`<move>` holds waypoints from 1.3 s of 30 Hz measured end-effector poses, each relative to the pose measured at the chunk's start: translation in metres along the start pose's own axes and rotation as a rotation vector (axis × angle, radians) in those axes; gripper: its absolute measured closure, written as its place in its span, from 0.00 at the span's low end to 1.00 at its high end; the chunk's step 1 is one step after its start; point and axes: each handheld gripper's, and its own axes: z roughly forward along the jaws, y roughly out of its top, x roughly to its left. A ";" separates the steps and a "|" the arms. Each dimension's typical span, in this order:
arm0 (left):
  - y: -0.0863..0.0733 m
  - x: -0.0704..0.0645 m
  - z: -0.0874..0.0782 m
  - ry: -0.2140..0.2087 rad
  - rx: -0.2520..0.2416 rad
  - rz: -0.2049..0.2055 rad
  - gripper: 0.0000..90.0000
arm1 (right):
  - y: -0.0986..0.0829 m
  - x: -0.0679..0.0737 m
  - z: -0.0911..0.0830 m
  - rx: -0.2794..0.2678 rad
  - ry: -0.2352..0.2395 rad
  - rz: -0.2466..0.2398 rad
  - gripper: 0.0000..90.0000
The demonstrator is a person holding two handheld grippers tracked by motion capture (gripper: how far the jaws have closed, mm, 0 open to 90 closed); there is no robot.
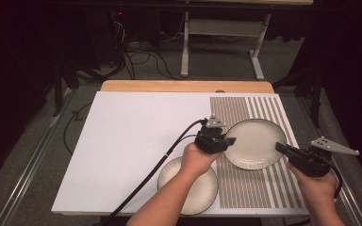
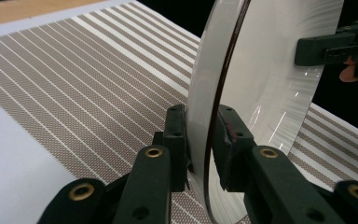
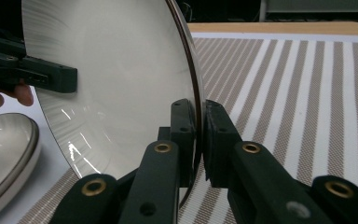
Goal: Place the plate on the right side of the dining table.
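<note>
Both grippers, left (image 1: pixel 229 140) and right (image 1: pixel 280 147), pinch opposite rims of the plate (image 1: pixel 254 143), lifted over the striped mat (image 1: pixel 264 183). Looks halfway; it probably gets stacked on the second plate (image 1: pixel 207 188) next.

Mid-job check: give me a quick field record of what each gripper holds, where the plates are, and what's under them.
held plate: lifted above the striped mat, gripped at opposite rims
left gripper: jaws shut on the held plate's left rim
right gripper: jaws shut on the held plate's right rim
second plate: lies flat on the white board, near edge, partly under the left forearm
plate tilt: cannot tell exactly
</note>
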 end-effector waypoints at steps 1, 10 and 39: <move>0.000 0.000 0.002 0.000 0.002 -0.002 0.84 | -0.002 -0.003 0.000 0.002 -0.006 0.007 0.95; -0.003 0.002 0.025 0.011 0.032 -0.027 0.83 | -0.012 -0.016 0.003 0.015 -0.029 0.030 0.95; -0.010 0.007 -0.015 0.112 -0.055 0.052 0.50 | -0.018 -0.021 0.012 0.050 -0.054 0.023 0.96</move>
